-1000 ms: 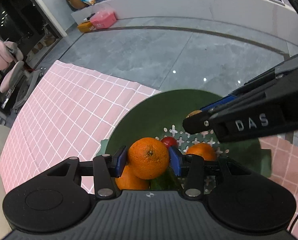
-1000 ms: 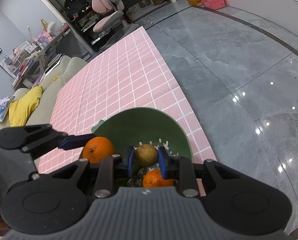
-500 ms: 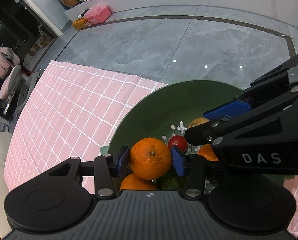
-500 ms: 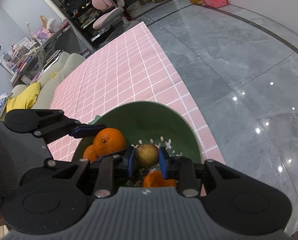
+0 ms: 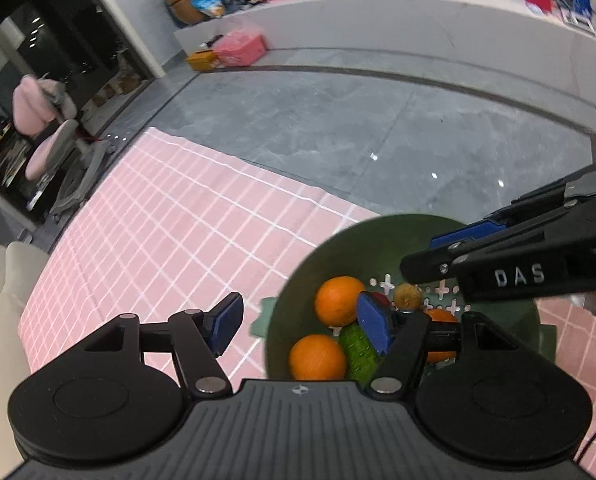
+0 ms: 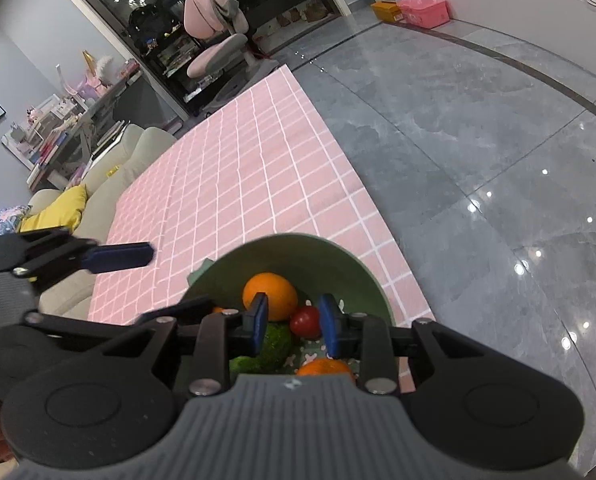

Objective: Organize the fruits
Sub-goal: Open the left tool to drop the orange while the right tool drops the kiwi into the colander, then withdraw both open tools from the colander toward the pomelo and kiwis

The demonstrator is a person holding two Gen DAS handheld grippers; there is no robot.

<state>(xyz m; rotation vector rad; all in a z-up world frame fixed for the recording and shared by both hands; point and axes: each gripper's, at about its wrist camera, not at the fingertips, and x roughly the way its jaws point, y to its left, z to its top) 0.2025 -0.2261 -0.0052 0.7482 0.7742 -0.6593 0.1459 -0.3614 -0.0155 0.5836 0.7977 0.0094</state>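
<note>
1. The left claw [image 5: 298, 322] stands wide and holds nothing. One pad hangs over the pink checked cloth [image 5: 170, 236] outside the bowl, the other over the fruit inside. Lift it straight up before swinging away, so the inner pad does not clip the oranges.
2. The right claw [image 6: 292, 320] is open too, at a narrower gap, and empty, with its pads low over the pile. Draw it back along its own line, not sideways.
3. The fruit lies in the green bowl [image 5: 378, 236]: one orange [image 5: 338, 300] near the left wall, a second orange [image 5: 317, 358] nearer the camera, a small brownish fruit [image 5: 407, 296] on the perforated floor, a red tomato [image 6: 305, 320], and a bumpy green fruit [image 5: 358, 346] among them.
4. The drop looks done. The pile seems settled, but the top orange could roll if nudged.
5. The bowl sits close to the cloth's edge beside the grey floor [image 6: 478, 140], so I would avoid pushing it that way.
6. No fruit shows on the cloth in either view. Look around before calling the job finished.
</note>
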